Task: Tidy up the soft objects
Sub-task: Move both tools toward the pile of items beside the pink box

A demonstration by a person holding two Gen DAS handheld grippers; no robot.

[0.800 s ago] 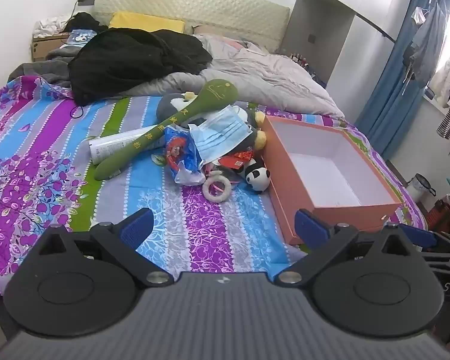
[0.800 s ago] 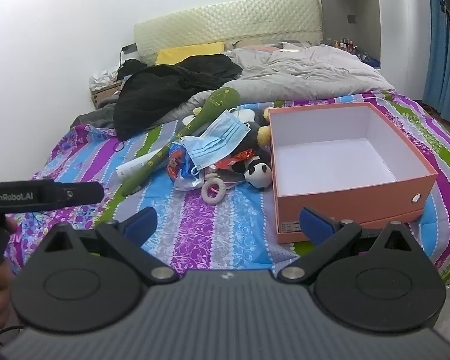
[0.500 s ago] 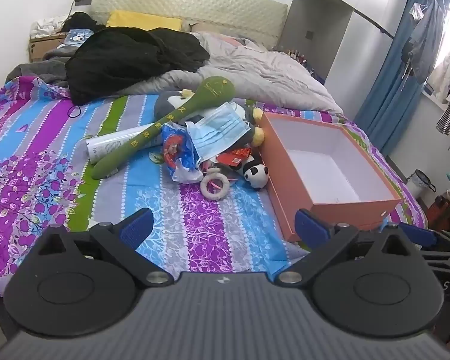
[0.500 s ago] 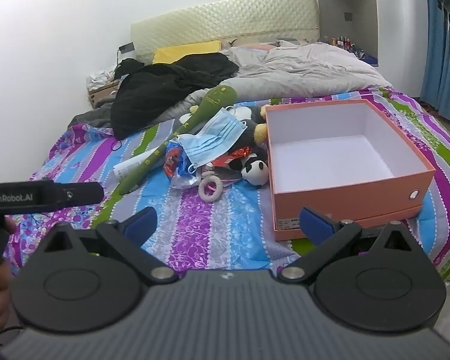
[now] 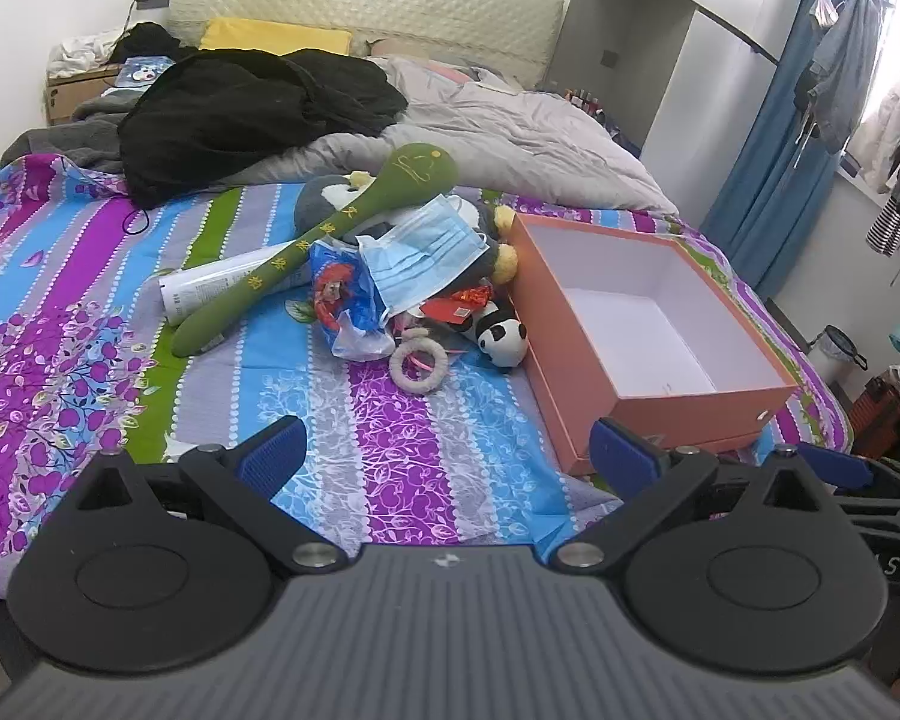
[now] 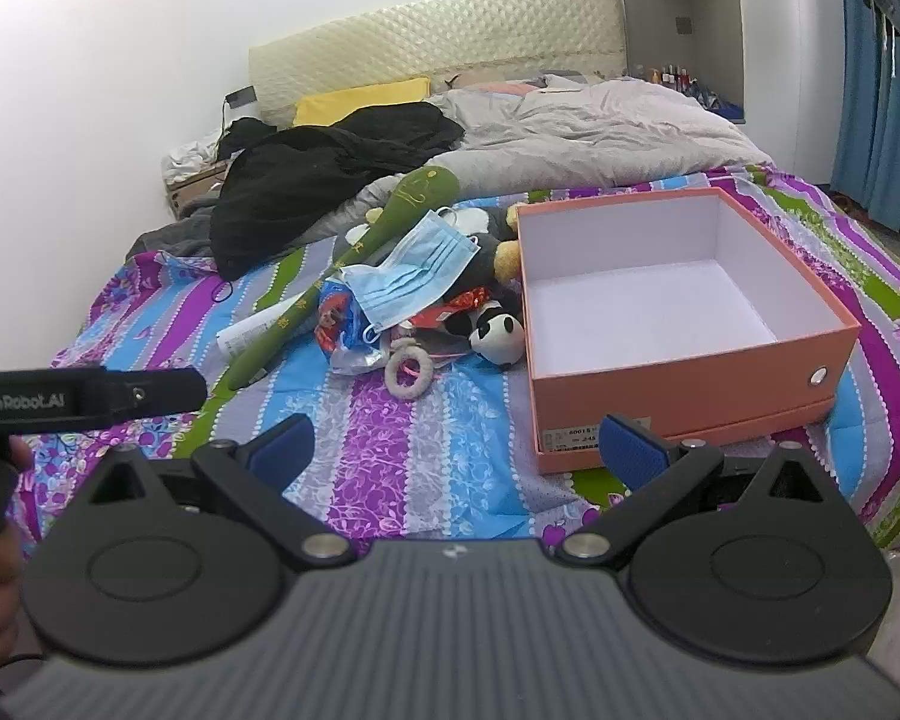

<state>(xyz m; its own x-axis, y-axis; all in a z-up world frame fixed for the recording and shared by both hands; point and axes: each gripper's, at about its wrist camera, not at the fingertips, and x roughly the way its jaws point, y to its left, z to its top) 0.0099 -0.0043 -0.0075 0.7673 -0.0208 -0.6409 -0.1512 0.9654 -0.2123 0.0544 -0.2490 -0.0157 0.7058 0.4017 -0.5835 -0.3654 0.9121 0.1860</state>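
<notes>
Grippers (image 5: 447,459) (image 6: 456,447) agape, level above bedspread (image 5: 390,456)

White walls; quilted cream headboard (image 5: 360,6); blue curtains (image 5: 768,168) right; striped floral bedspread (image 5: 60,324); grey duvet (image 5: 510,138).

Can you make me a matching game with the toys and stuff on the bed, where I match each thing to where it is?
Things:
1. panda plush
2. face mask
3. orange box
4. fuzzy ring

Places or states:
A. open, with nothing inside
B. draped on top of the pile
C. lying against the box's left wall
D. flat on the bedspread at the front of the pile

Pairs: 1-C, 2-B, 3-A, 4-D
</notes>
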